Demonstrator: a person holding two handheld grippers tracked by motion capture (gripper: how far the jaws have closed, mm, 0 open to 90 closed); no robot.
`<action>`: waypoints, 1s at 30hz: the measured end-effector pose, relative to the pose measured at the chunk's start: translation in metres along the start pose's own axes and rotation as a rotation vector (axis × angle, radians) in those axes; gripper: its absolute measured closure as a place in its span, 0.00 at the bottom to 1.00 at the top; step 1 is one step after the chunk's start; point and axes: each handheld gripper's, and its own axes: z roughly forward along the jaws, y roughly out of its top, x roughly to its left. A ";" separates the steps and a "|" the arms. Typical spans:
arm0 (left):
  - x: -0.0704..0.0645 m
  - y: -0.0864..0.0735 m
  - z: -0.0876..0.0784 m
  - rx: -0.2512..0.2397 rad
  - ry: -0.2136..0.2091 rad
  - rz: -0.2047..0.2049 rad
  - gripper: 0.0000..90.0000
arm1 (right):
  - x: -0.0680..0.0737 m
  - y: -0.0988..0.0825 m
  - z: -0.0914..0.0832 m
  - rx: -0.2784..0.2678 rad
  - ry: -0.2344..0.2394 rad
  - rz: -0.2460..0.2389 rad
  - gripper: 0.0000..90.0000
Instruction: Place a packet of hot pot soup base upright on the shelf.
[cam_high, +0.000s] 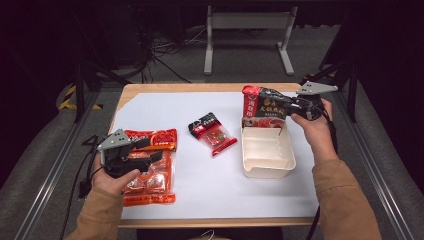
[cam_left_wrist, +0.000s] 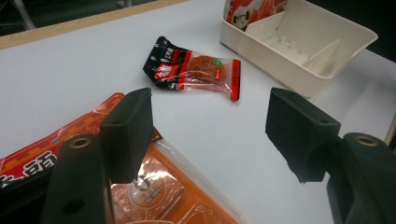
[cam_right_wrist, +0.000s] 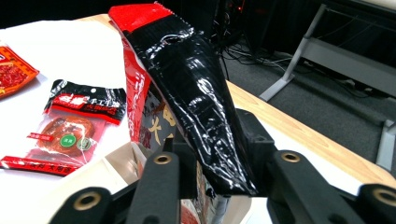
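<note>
Two tan sleeves come in at the bottom of the high view, each hand carrying a gripper. At the left, the left gripper (cam_high: 145, 150) rests over a large orange and red packet (cam_high: 150, 167) that lies flat on the white sheet (cam_high: 200, 180) covering the tabletop (cam_high: 150, 88). Its jaws stand wide apart with nothing between them; in the left gripper view one pad hangs just above the clear window of that packet, while the other is over bare sheet.

Across the sheet, the right gripper (cam_high: 290, 106) holds a black and red pouch (cam_high: 265, 107) by its upper part. In the right gripper view the jaws sit on either side of the glossy black pouch (cam_right_wrist: 196, 93), pressing it from both sides at a middling width. The pouch stands nearly upright, tilted a little, with its lower end down inside the far end of a cream tray (cam_high: 267, 167), against the tray's far wall.

Between the two hands, a small packet (cam_high: 212, 132) with a black top and a clear red-edged body lies flat on the sheet, just left of the tray and apart from both grippers.
</note>
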 end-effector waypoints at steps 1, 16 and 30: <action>0.001 0.000 0.001 -0.002 -0.003 0.001 0.36 | 0.000 0.000 0.000 0.004 -0.003 0.008 0.75; 0.008 0.006 0.008 0.012 0.010 0.030 0.32 | -0.002 -0.004 -0.032 -0.087 -0.006 0.148 0.46; 0.025 0.018 0.002 0.000 0.029 0.063 0.30 | 0.013 -0.009 -0.072 -0.114 0.001 0.142 0.43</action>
